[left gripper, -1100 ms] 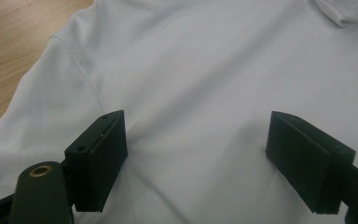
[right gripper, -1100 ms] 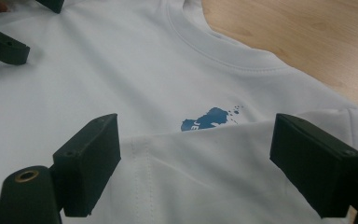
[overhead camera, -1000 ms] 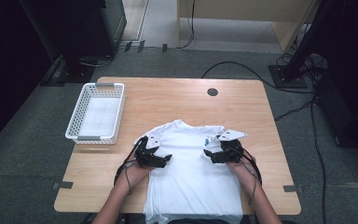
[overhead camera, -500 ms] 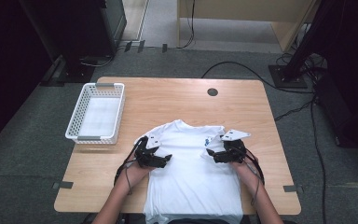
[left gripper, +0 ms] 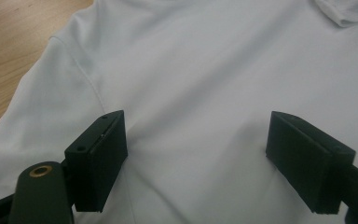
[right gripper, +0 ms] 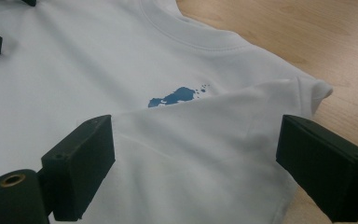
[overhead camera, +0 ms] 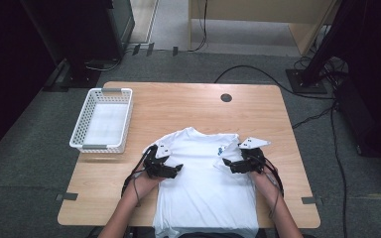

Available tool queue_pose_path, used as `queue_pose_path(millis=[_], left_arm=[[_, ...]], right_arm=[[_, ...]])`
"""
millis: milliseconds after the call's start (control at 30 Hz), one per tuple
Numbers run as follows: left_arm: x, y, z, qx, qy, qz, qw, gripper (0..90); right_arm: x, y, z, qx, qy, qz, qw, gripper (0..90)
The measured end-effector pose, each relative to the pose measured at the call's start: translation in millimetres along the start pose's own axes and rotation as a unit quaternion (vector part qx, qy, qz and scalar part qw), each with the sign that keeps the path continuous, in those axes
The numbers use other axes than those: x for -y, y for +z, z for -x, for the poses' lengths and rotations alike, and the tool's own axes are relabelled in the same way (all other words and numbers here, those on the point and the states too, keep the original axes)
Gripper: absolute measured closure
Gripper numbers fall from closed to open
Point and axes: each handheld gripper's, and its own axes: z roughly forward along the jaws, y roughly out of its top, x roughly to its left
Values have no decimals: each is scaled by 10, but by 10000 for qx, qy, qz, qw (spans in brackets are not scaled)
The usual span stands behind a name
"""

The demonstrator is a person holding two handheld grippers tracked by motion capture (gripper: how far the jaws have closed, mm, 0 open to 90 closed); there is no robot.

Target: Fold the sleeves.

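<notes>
One white T-shirt [overhead camera: 203, 188] lies flat on the wooden table [overhead camera: 188, 106], collar toward the far edge and hem hanging over the near edge by the person. Its right sleeve [right gripper: 242, 121] is folded in over the chest, and the fold's edge half covers the single blue print [right gripper: 177, 96] below the collar. Two grippers rest over the T-shirt. The left gripper [overhead camera: 171, 170] sits over the shirt's left shoulder area, its jaws spread wide with only smooth cloth between them, gripping nothing. The right gripper [overhead camera: 230, 166] sits at the folded sleeve; its jaws have just been opening and stand apart on either side of the fold, released, with cloth lying between them but not pinched.

One white basket [overhead camera: 79, 130] stands left of the T-shirt, well apart from it, at the table's left edge. One round dark grommet [overhead camera: 226, 97] sits beyond the collar near the far edge. Bare wood stretches between the T-shirt and the far edge, and a narrower strip runs along its right side. Nothing lies on the cloth between the two grippers.
</notes>
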Motion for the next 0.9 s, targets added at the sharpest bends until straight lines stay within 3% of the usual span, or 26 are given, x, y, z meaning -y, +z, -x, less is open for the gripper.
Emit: queue_pose_path(millis=[900], left_arm=[[0,0,0,0,-1,0,10000,209]], right_arm=[[97,-78,156,94,139,-72,9998,119]])
